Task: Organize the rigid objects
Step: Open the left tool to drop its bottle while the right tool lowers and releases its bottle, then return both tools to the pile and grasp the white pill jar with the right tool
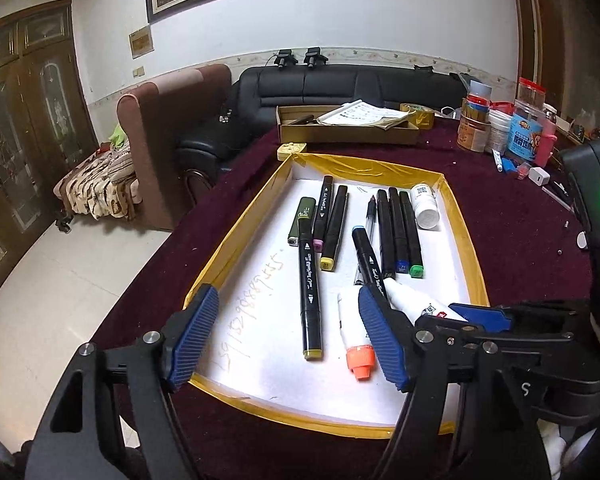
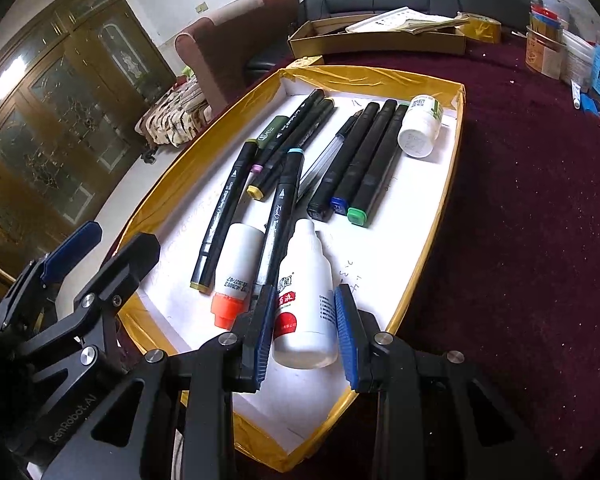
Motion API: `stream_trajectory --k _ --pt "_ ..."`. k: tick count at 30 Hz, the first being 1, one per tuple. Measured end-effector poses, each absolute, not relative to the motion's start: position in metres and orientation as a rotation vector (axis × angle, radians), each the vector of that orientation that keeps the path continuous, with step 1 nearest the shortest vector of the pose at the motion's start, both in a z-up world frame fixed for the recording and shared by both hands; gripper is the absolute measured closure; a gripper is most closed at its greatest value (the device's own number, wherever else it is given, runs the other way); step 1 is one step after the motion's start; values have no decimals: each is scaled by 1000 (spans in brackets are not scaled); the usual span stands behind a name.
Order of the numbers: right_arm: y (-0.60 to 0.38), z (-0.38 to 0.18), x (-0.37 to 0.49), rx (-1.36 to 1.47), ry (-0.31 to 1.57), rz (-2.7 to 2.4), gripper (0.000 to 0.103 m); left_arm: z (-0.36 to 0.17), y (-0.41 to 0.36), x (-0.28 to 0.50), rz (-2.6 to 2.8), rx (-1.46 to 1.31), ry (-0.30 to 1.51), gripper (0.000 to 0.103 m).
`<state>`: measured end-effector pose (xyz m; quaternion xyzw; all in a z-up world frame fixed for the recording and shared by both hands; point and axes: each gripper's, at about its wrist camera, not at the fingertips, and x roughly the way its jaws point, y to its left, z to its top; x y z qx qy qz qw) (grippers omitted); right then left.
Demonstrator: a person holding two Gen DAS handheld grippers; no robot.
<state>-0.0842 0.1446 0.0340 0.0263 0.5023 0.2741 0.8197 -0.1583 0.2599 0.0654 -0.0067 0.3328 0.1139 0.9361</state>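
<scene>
Carefully now: right gripper (image 2: 302,334) pinches the bottle (image 2: 306,300); lower it flat beside the markers (image 2: 352,160). Left gripper (image 1: 288,332) hangs spread.

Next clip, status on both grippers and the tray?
Left gripper open, empty, over tray. Right gripper straddling white bottle, grip unconfirmed. Orange-capped bottle and markers lie close alongside.

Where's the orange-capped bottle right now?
In the right wrist view, the orange-capped bottle lies near the tray's front end, between the olive-tipped marker and the blue-tipped marker, left of the white bottle between the right gripper's fingers.
</scene>
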Motion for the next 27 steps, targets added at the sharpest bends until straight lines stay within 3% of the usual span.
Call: stream_trajectory --k 17,27 --pt "109 46 -96 145 982 638 72 66 245 -157 244 41 689 27" --pt "12 56 -102 276 865 527 69 77 225 -156 237 95 667 27"
